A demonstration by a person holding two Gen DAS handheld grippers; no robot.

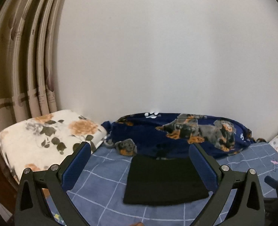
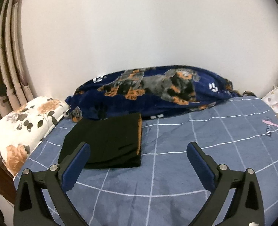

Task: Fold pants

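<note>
The black pants [image 1: 163, 180] lie folded into a flat rectangle on the blue checked bedsheet [image 1: 105, 203]. My left gripper [image 1: 140, 150] hovers above and in front of them, open wide, with nothing between its blue pads. In the right wrist view the same folded pants [image 2: 108, 143] sit to the left, an orange-brown lining showing along their right edge. My right gripper [image 2: 139, 150] is also open and empty, held above the bedsheet [image 2: 176, 169] to the right of the pants.
A navy blanket with dog prints [image 1: 176, 133] lies bunched against the white wall behind the pants. A floral pillow [image 1: 44, 137] sits at the left by the curtains [image 1: 22, 66]. A dotted cloth [image 2: 276, 101] lies at the bed's right edge.
</note>
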